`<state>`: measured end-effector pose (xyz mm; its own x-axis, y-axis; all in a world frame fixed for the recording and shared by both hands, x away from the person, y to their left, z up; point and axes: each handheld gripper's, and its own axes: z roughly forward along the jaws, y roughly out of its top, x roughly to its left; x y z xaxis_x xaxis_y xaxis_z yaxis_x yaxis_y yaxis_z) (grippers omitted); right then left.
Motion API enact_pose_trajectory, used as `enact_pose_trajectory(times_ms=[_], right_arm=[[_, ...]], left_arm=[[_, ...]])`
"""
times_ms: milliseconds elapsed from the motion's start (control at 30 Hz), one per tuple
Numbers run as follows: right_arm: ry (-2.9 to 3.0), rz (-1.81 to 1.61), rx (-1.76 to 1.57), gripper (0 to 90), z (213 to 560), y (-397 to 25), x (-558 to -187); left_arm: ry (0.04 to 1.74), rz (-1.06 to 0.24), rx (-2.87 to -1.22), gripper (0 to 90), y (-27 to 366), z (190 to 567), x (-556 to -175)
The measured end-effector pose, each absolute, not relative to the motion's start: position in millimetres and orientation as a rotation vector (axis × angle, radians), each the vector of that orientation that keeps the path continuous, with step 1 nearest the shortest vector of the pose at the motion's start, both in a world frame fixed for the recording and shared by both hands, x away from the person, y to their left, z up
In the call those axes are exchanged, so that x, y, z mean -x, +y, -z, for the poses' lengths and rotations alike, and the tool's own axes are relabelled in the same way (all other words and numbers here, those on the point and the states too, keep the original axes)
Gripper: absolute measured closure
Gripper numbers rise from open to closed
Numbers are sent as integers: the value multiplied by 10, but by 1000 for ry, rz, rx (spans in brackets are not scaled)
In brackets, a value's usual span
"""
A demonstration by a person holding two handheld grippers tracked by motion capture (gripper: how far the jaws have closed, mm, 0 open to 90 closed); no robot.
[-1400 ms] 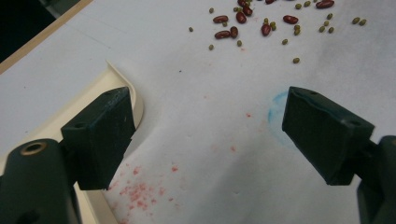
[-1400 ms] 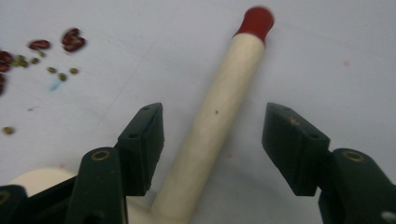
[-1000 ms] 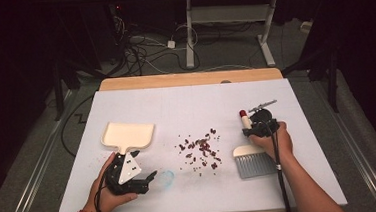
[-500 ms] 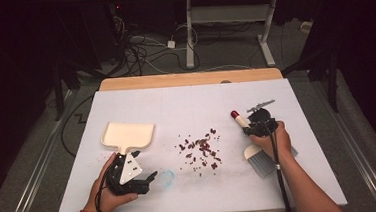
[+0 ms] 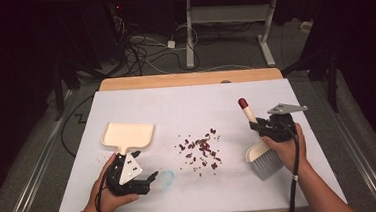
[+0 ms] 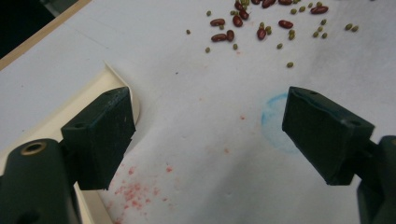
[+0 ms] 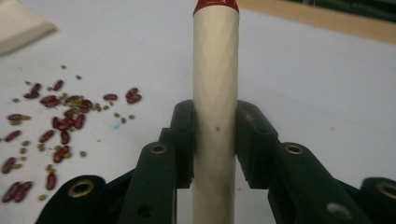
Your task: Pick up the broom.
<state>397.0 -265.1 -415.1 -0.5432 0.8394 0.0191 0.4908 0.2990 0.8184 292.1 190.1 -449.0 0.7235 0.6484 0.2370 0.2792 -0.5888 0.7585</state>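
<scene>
- On the right side of the desk, the right claw is clamped on the cream handle of the brush. In the right gripper view the handle runs straight up between the two jaws, which press it from either side; a grip this far down the shaft presumably gives firm control of the bristle end.
- The brush stands tilted, its red-tipped end away from the person and its grey bristles resting on or just above the desk, right of the spill. That placement suits a sweep leftward.
- At mid-desk lies the scatter of beans, dark red ones mixed with small green ones, loose on the bare surface between the two tools.
- Left of the beans sits the cream dustpan, flat on the desk, handle toward the person, likely waiting as the target of the sweep.
- The left claw is spread apart and holds nothing. In the left gripper view one jaw hangs beside the dustpan's edge, so a grasp of the pan seems the probable next step.
</scene>
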Motion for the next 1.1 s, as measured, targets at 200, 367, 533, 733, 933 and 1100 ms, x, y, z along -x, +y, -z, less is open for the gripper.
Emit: enact_pose_trajectory(times_ms=[200, 367, 533, 733, 933, 1100], right_arm=[[2057, -1267, -1106, 710, 4014, -2773, -3665], [1975, -1423, -1067, 710, 3847, -2868, -3319], [1923, -1507, -999, 710, 3702, -2789, -3144], [1915, -1524, -921, 709, 3574, -2560, -3045], [1903, -1501, -854, 709, 3527, -2289, -2998], [1904, -1510, -805, 708, 3520, -2132, -2967]], left_arm=[[731, -596, -2173, 165, 1745, 4390, -2898], [651, -464, -2119, 169, 1349, 4152, -2754], [560, -340, -2060, 186, 932, 3967, -2733], [448, -316, -2044, 211, 349, 3887, -2819], [425, -337, -2038, 268, -25, 3932, -2938], [451, -301, -2008, 343, -44, 3963, -3026]])
